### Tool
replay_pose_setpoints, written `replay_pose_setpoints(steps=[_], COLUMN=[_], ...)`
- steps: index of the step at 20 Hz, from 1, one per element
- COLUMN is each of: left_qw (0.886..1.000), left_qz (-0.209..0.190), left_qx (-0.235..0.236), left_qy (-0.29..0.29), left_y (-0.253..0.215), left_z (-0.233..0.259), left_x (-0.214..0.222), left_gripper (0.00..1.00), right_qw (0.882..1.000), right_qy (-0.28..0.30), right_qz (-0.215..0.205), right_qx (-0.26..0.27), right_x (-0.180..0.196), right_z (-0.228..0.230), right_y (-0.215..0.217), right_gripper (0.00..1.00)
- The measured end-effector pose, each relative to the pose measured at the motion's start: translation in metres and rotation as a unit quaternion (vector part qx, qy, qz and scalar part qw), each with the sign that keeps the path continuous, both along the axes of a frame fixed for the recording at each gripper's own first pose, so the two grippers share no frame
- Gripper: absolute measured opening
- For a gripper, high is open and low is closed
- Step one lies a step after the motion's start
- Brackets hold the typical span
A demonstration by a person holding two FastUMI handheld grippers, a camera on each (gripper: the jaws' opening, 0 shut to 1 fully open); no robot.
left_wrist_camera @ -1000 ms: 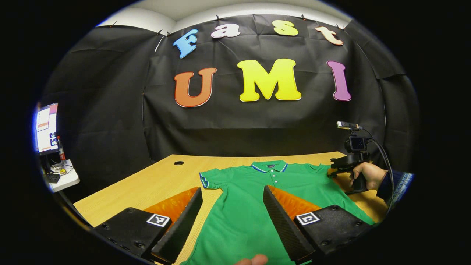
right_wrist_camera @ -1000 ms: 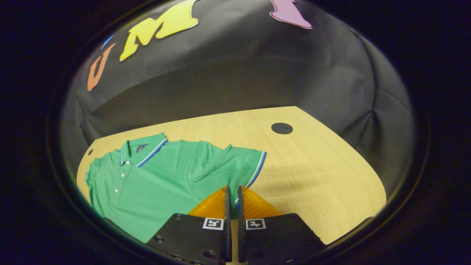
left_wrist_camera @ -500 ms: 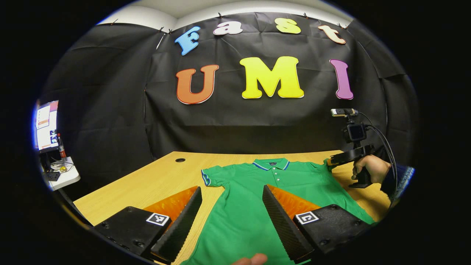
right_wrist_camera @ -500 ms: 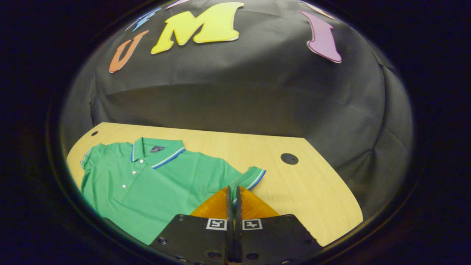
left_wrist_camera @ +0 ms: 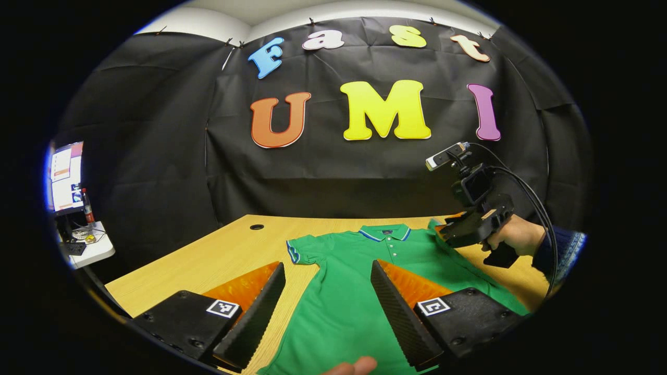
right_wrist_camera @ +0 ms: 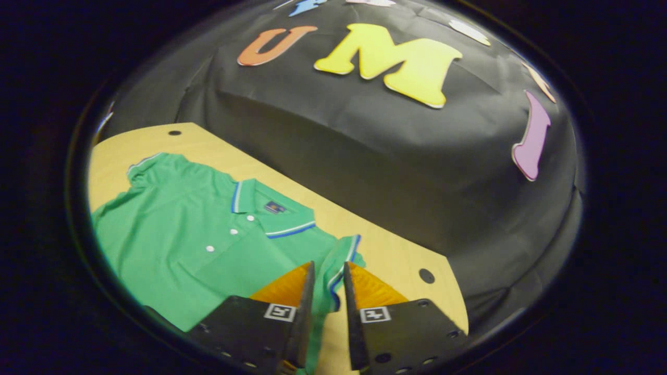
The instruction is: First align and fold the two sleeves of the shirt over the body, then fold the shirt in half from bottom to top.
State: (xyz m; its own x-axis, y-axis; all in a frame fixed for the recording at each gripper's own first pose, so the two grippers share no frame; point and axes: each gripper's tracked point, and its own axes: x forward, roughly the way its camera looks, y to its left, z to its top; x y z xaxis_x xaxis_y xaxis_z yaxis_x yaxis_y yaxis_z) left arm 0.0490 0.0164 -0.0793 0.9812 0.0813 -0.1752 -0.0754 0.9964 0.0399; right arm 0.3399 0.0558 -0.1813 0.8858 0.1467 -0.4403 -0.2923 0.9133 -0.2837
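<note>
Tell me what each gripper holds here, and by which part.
The right gripper pinches the green shirt by the cuff end of one sleeve, lifted off the table. The left gripper is open, holding nothing.

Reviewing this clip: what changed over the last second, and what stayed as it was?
The right tool, shut on the shirt's right sleeve, has lifted it off the table and carried it inward toward the collar; it shows raised in the left gripper view. The left tool stayed open, hovering over the shirt's body. The left sleeve remains flat.
</note>
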Motion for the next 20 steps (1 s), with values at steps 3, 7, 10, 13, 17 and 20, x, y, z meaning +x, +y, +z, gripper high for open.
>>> replay_pose_setpoints(steps=[3,7,10,13,17,20], left_qw=[1.000,1.000,0.999,0.996,0.993,0.993], left_qz=[0.003,0.017,0.037,0.074,0.062,0.080], left_qx=[-0.008,-0.012,-0.024,-0.047,-0.096,-0.081], left_qy=[-0.001,-0.001,0.001,0.003,0.020,0.038], left_y=[0.002,0.015,0.037,0.066,0.065,0.087], left_z=[0.002,0.005,0.008,0.015,0.037,0.041], left_x=[-0.001,0.000,0.005,0.018,0.056,0.099], left_gripper=[1.00,1.00,1.00,1.00,1.00,1.00], right_qw=[0.999,0.992,0.988,0.984,0.979,0.976], right_qy=[-0.014,-0.045,-0.074,-0.089,-0.134,-0.146], right_qz=[-0.006,-0.044,-0.037,-0.014,-0.025,-0.036], right_qx=[0.045,0.106,0.129,0.156,0.155,0.156], right_x=[-0.010,-0.043,-0.078,-0.127,-0.185,-0.220], right_z=[0.029,0.075,0.106,0.130,0.141,0.130], right_y=[0.011,0.004,0.004,0.000,-0.035,-0.058], right_gripper=[0.75,0.98,0.95,0.95,0.95,0.95])
